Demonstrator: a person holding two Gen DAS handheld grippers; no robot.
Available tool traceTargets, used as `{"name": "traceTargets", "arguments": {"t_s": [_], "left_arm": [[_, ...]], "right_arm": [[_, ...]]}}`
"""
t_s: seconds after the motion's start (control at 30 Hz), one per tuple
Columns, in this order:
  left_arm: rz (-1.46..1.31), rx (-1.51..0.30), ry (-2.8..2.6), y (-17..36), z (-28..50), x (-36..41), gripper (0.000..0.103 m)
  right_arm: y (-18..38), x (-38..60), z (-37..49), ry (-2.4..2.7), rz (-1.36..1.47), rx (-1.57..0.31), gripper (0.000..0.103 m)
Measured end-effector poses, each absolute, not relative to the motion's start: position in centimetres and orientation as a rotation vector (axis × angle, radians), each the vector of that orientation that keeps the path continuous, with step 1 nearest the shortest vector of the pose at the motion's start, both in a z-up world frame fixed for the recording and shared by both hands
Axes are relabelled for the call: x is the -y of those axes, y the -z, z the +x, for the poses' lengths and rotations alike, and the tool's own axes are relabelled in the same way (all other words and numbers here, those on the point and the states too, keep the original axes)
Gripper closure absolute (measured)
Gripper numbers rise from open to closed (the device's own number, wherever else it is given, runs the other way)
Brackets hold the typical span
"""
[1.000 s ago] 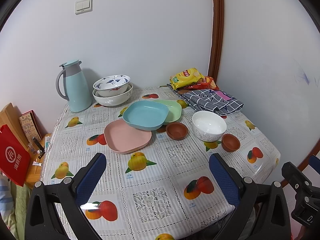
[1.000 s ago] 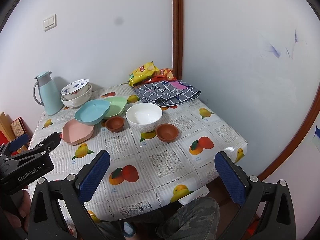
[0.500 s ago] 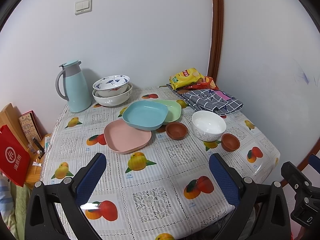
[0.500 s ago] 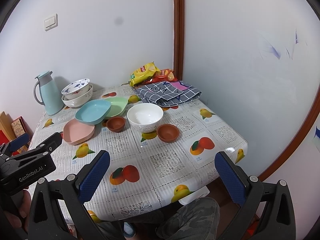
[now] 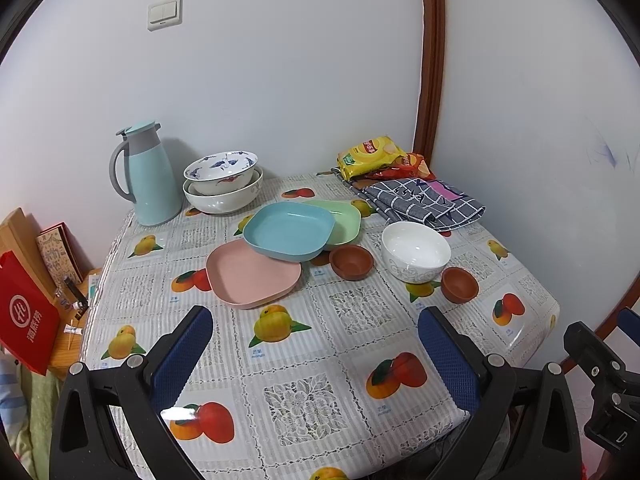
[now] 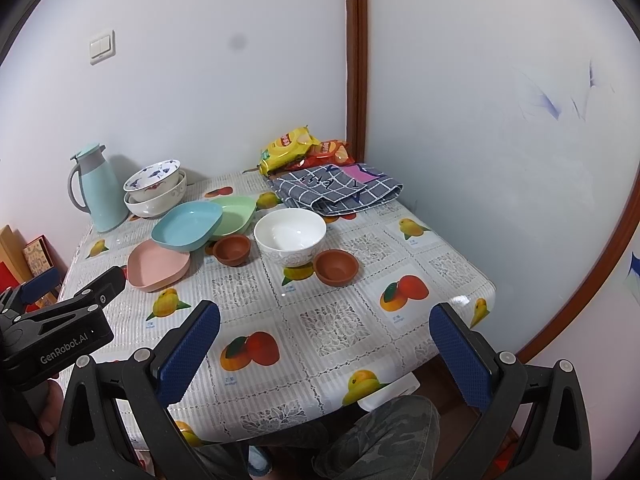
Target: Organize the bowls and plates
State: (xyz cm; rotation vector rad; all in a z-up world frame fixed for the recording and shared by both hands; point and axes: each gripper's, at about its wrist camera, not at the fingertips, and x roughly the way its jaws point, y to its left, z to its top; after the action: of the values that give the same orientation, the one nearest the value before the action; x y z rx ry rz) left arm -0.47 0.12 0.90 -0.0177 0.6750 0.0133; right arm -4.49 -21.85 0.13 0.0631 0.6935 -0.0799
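The left hand-held gripper (image 5: pixel 316 344) hovers over the near part of the bench (image 5: pixel 304 396), its blue-padded fingers spread wide with nothing between them. The right hand-held gripper (image 6: pixel 326 340) hangs at the near right corner of the bench, likewise spread and empty, with part of its span past the bench edge.

The bench sits in a room corner: walls close off its far side and its right side, while the near edge and the left edge are free. Between both grippers and the crockery lies a bare stretch of fruit-printed cloth.

In the middle, three rounded-square plates overlap in a row running from near-left to far-right: the pink plate (image 5: pixel 252 276) lies flat and nearest, the blue plate (image 5: pixel 288 230) rests tilted on its far edge, and the green plate (image 5: pixel 340 216) lies partly under the blue one. Just right of them stands a small brown bowl (image 5: pixel 351 262), then the white bowl (image 5: pixel 415 250), then a second brown bowl (image 5: pixel 460 285) close to the right side; all three stand upright, mouths up. At the far left a patterned bowl (image 5: pixel 222 166) is nested in a larger white bowl (image 5: pixel 224 196), beside a pale blue jug (image 5: pixel 150 178) whose handle points left. A checked cloth (image 5: pixel 424 200) and snack bags (image 5: pixel 372 156) fill the far right corner.
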Motion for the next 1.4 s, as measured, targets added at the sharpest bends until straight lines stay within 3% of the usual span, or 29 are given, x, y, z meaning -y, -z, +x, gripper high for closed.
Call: {"name": "traceTargets", "arguments": {"t_s": [0.67,1.4], "left_arm": [[0.011,-0.735,0.031,1.6,3.7,0.8,0.0],[-0.026,-0.853,-0.104,4.9,13.8,-6.4,0.0]], "right_arm": [[2.5,21.2,-1.7,0.088,0.044,-0.71,0.0],[6.6,17.2,9.9,-0.064,0.05,-0.821,0.0]]}}
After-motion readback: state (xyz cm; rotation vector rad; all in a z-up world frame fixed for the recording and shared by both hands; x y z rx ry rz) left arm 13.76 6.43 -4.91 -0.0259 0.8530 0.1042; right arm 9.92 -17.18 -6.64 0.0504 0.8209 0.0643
